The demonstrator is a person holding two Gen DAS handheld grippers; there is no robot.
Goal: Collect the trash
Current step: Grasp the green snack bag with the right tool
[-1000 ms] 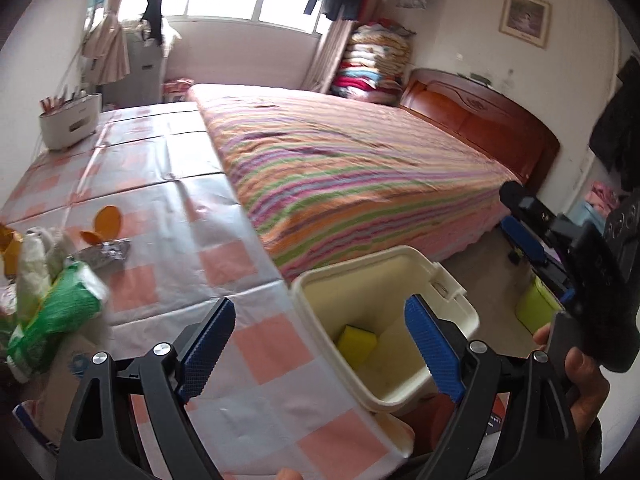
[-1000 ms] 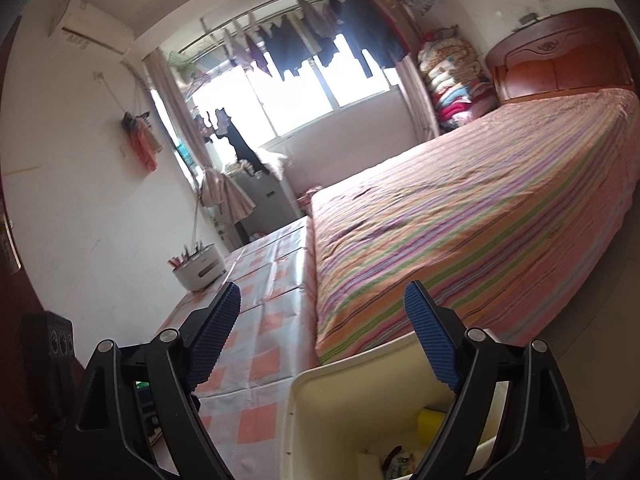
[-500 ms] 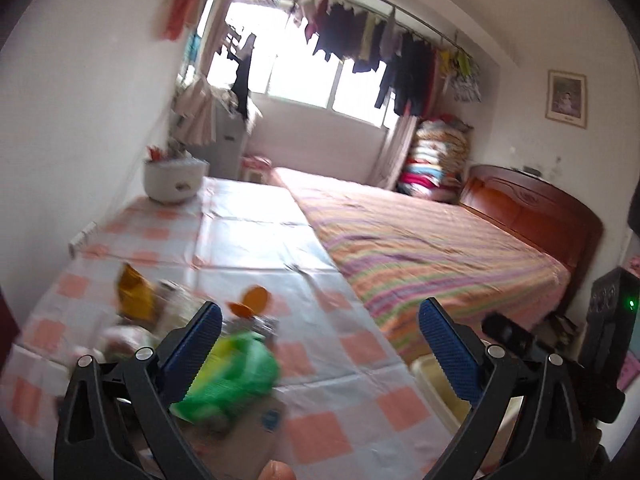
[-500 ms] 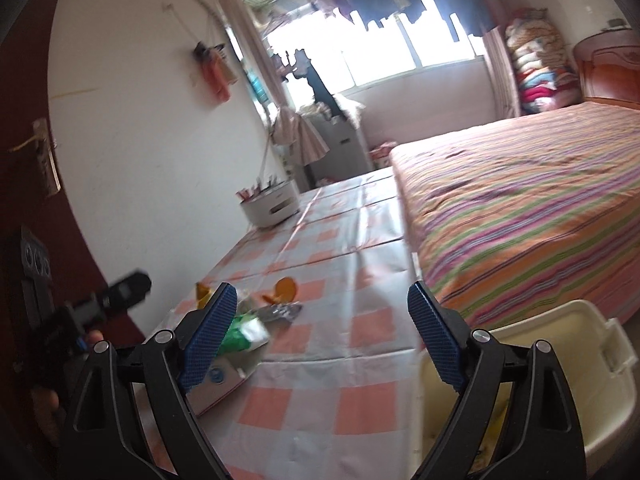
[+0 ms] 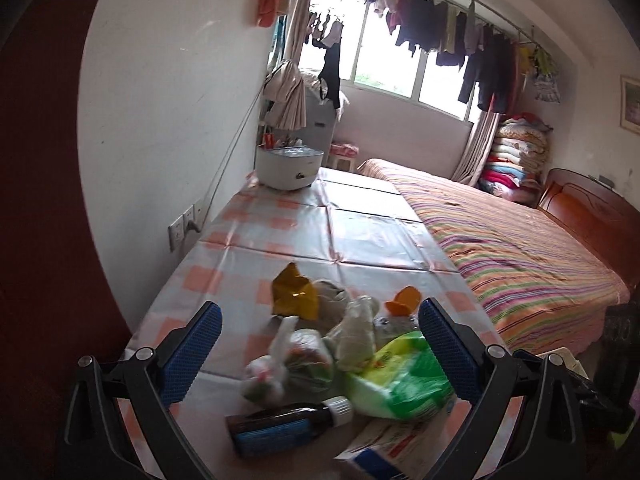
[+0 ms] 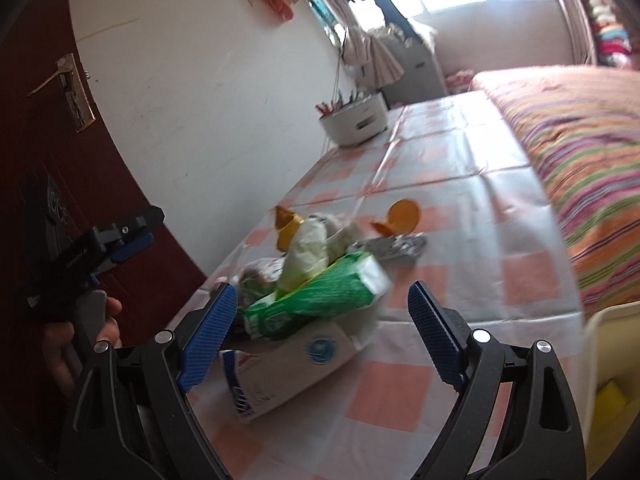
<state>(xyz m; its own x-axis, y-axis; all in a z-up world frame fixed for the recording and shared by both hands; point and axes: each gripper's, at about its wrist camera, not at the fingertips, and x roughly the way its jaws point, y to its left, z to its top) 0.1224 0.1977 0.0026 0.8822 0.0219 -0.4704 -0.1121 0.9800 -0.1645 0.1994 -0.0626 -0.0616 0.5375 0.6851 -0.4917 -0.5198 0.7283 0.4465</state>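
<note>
A pile of trash lies on the checked tablecloth [image 5: 360, 224]. It holds a brown bottle with a blue label [image 5: 284, 424], a green-and-white pack [image 5: 400, 380], a knotted clear bag [image 5: 276, 368], a yellow wrapper [image 5: 294, 294], orange peel [image 5: 404, 300] and a white carton [image 6: 288, 364]. My left gripper [image 5: 320, 354] is open just before the pile, touching nothing. My right gripper [image 6: 322, 338] is open too, close over the green pack [image 6: 320, 296] and carton, its pads clear of both. The cream bin [image 6: 612, 344] shows at the right edge with a yellow sponge [image 6: 610, 400] inside.
A white utensil holder [image 5: 288, 164] stands at the table's far end by the wall. The striped bed [image 5: 520, 248] runs along the table's right side. A dark red door [image 6: 48, 128] is left of the table. A hand [image 6: 80, 320] holds the left gripper [image 6: 124, 236] there.
Both views have swung left, away from the bin and bed, onto the trash pile, which is now close between the fingers. The left jaws have widened a little.
</note>
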